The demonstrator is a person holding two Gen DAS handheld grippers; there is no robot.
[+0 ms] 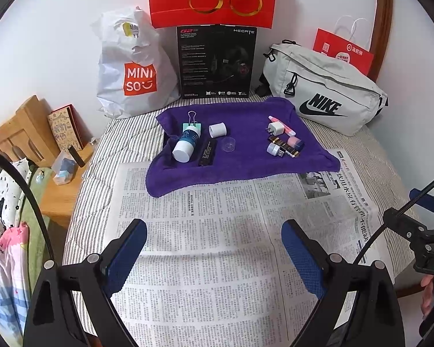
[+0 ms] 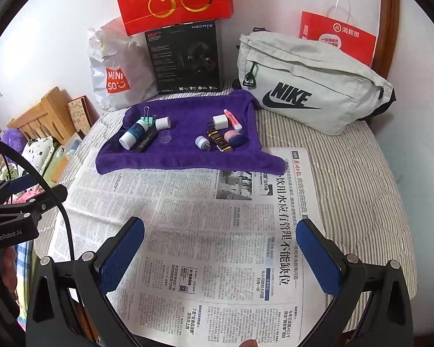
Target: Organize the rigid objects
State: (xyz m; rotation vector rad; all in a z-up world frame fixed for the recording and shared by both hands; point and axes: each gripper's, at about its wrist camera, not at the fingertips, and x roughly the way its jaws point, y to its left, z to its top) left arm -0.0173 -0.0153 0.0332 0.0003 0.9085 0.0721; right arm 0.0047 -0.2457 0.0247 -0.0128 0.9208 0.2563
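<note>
Two clusters of small rigid items sit on the purple towel (image 1: 240,162) at the far side of the bed. Left cluster: white bottle (image 1: 185,143), binder clip (image 1: 191,121), white cap (image 1: 217,129), clear cup (image 1: 228,144), black bar (image 1: 207,152). Right cluster: white charger (image 1: 276,129), pink tube (image 1: 281,125), small packets, too small to identify. Grouping looks deliberate, though sorted or awaiting sorting cannot be judged. Newspaper (image 1: 205,231) lies bare in front. Left gripper (image 1: 214,256) and right gripper (image 2: 220,256) both hover low over the newspaper, jaws spread wide, holding nothing, pointed toward the towel.
</note>
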